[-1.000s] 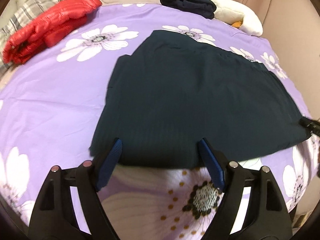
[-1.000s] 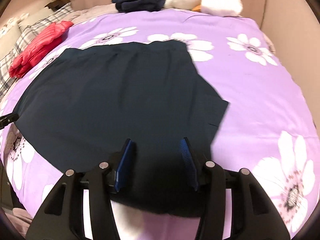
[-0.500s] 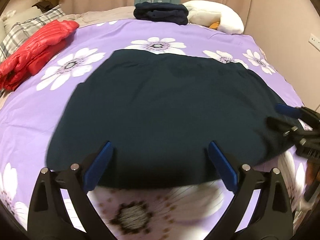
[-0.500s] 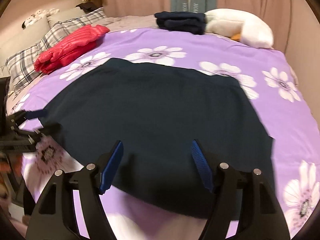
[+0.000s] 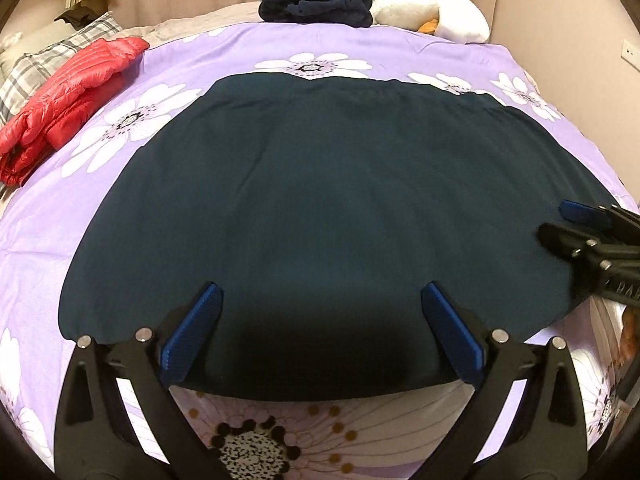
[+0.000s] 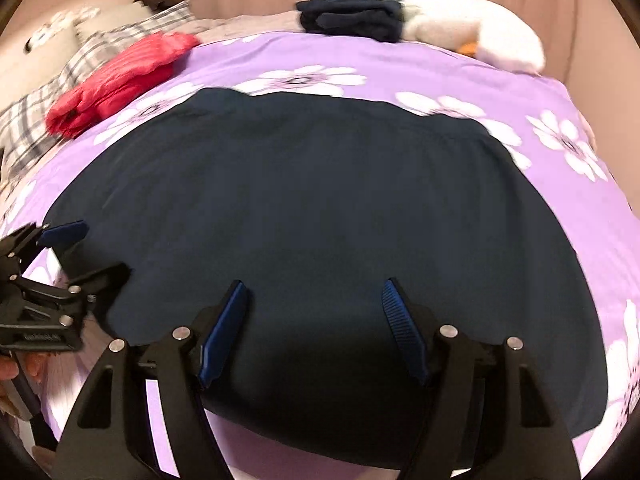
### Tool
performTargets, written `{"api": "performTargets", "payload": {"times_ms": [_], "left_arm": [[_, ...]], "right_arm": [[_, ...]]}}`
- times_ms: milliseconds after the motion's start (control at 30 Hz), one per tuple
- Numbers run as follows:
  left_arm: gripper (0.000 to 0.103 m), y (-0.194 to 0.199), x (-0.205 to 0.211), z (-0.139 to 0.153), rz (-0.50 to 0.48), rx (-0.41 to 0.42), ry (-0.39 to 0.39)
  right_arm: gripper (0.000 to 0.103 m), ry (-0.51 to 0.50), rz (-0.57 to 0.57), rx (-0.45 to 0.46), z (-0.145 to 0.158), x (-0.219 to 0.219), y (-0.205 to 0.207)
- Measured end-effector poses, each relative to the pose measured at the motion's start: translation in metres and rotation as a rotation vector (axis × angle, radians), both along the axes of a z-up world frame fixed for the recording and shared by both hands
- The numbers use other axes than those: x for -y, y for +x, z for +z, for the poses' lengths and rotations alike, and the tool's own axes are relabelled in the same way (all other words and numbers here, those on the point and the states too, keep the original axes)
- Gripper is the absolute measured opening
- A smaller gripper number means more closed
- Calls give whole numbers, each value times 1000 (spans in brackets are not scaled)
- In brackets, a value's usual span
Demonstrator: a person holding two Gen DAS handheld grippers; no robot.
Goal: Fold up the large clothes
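A large dark navy garment (image 5: 328, 200) lies spread flat on the purple flowered bedspread (image 5: 224, 52); it also shows in the right wrist view (image 6: 320, 208). My left gripper (image 5: 320, 292) is open and empty, hovering over the garment's near hem. My right gripper (image 6: 314, 286) is open and empty above the near hem further right. Each gripper shows in the other's view: the right one at the garment's right edge (image 5: 580, 224), the left one at its left edge (image 6: 68, 252).
A red puffer jacket (image 5: 68, 96) lies at the left by a plaid pillow (image 5: 44, 56). A folded dark garment (image 5: 316, 4) and a white plush toy (image 5: 432, 12) sit at the far edge. Curtains hang behind the bed.
Both grippers have swung toward the middle of the near hem, so each now sees the garment square on. The left jaws stand wider. The garment has not moved.
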State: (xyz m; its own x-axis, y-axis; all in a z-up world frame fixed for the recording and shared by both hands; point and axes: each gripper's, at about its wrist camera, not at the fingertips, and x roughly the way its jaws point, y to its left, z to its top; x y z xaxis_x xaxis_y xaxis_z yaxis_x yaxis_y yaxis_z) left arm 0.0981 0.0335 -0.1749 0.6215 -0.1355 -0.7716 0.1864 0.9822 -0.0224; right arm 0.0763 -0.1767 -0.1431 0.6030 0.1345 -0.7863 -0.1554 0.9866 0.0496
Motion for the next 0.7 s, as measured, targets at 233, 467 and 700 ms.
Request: {"api": "performTargets", "payload": {"times_ms": [233, 467, 700], "left_arm": [[101, 1, -33, -2, 82, -19, -22], [101, -2, -61, 1, 135, -30, -54], [101, -8, -69, 4, 175, -20, -44]], "right_arm": [[71, -48, -77, 16, 2, 35, -10], [71, -34, -171, 13, 3, 76, -20], [71, -27, -215, 23, 6, 94, -30]]}}
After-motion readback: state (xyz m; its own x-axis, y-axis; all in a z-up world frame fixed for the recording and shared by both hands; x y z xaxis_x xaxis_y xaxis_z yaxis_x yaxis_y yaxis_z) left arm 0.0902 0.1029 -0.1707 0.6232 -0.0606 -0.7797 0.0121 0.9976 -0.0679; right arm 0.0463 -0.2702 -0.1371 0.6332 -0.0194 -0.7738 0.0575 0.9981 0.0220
